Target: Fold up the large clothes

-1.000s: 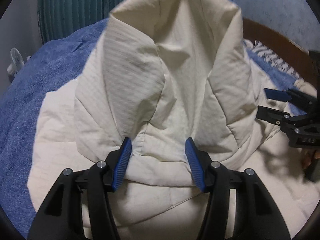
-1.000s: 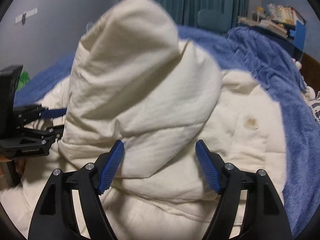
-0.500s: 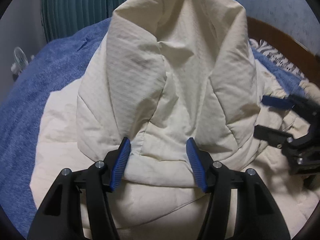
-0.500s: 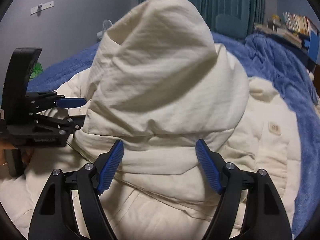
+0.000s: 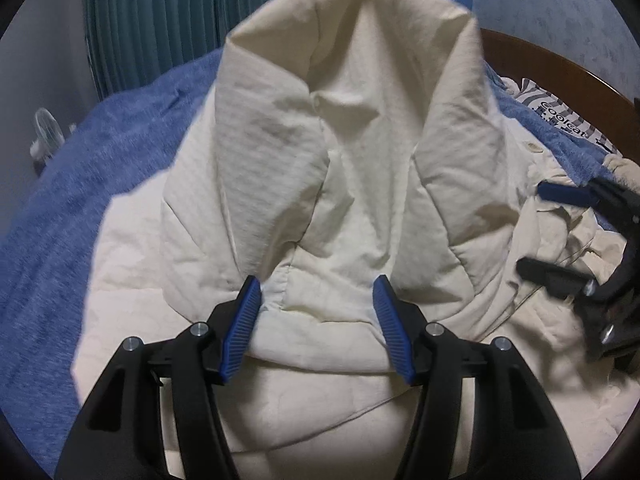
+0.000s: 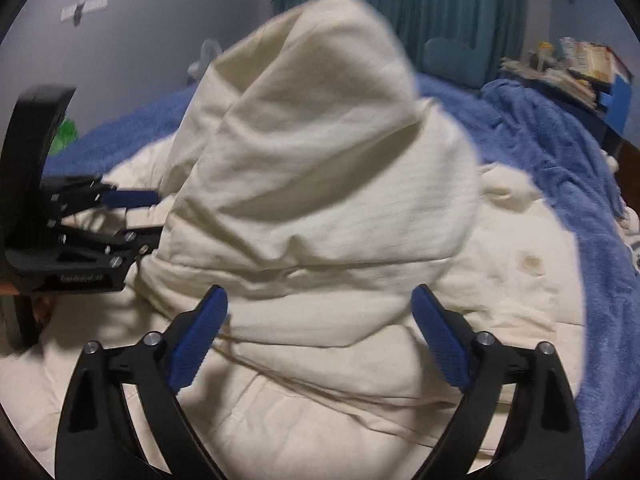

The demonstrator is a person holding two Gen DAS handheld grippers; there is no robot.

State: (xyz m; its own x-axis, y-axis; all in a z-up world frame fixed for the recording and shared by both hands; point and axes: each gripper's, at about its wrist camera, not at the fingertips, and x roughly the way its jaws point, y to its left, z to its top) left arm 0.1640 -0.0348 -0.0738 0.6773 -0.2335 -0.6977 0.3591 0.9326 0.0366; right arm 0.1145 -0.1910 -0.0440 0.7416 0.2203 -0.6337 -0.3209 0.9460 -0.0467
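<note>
Standing bunched in a peak on the blue blanket (image 5: 72, 208), cream garment (image 5: 352, 152) remains unfolded; left gripper (image 5: 316, 328) and right gripper (image 6: 320, 336) gape, gripping nothing.

Teal pleated curtains (image 5: 160, 24) hang behind a bed spread with a blue fleece blanket (image 5: 80, 168), against plain grey-lavender walls (image 6: 132, 40). A curved wooden headboard (image 5: 560, 68) rises beside a striped pillow (image 5: 560, 120). A shelf of books (image 6: 580, 68) stands in the dim corner.
</note>
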